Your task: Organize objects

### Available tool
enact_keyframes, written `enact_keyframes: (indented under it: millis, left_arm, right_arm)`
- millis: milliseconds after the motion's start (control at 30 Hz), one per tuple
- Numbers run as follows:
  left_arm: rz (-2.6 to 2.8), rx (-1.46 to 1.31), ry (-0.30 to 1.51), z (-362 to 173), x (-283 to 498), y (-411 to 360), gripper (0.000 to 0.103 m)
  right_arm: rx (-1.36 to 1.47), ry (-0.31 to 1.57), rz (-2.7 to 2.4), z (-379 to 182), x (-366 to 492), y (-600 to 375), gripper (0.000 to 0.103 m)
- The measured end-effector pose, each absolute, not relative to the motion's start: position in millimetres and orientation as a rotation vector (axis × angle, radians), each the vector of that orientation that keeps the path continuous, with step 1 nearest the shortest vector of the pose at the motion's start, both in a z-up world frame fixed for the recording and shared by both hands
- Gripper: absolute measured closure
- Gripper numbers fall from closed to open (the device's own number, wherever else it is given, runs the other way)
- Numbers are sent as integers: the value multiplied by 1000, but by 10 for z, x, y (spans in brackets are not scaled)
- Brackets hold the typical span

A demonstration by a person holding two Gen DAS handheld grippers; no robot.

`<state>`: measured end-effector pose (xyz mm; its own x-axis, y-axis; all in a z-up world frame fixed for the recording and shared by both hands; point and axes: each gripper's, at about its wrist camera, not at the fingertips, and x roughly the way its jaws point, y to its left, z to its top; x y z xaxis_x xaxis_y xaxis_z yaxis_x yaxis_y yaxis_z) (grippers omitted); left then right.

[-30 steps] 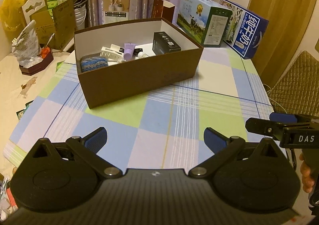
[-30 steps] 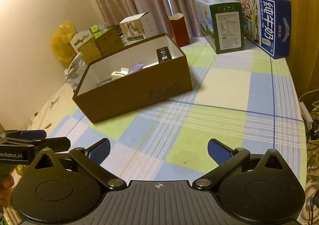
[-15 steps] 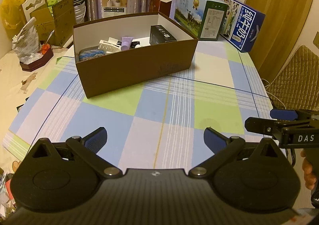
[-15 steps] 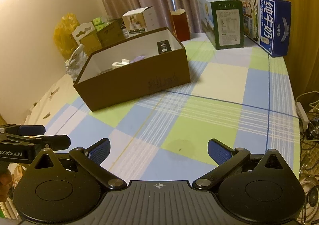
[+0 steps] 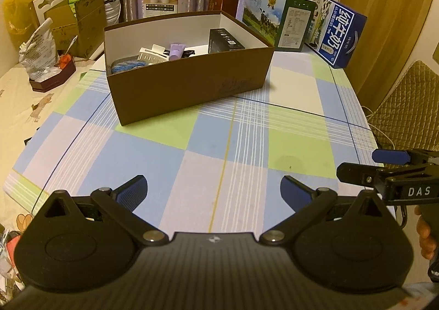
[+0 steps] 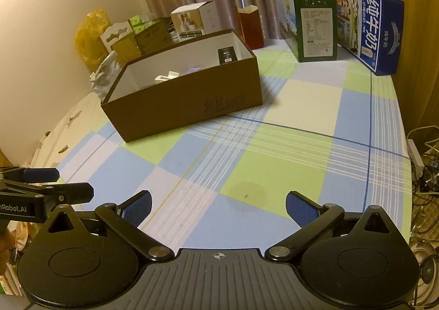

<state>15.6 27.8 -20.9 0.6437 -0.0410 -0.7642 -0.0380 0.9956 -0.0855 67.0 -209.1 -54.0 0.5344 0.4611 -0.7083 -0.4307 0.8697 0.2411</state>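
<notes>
Blue-padded black two-finger tongs of the left gripper (image 5: 213,188) and the right gripper (image 6: 218,205) both stand spread wide and empty, poised low over the near edge of the checked blue, green and white tablecloth (image 5: 230,145), side by side and well apart from everything else. Beyond them, across bare cloth, sits the open brown cardboard box with white inner walls (image 5: 189,90), which already holds the task's things: a blue knitted bundle (image 5: 126,65), a white plastic clip (image 5: 152,54), a lilac tube (image 5: 177,50) and a black rectangular carton (image 5: 223,40). No loose item shows on the cloth, so the sorting appears near done. Possible faults: a reach into the box could catch its tall near wall and push or tip the light cardboard; the two grippers, held close together, could knock one another.
</notes>
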Motion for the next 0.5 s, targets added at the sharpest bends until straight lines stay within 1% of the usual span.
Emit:
enact_keyframes:
  millis: [500]
  left_arm:
    - [0,-95,872,-215,143,261,1]
  right_arm:
    - [30,864,538,-567,677,-2056,2]
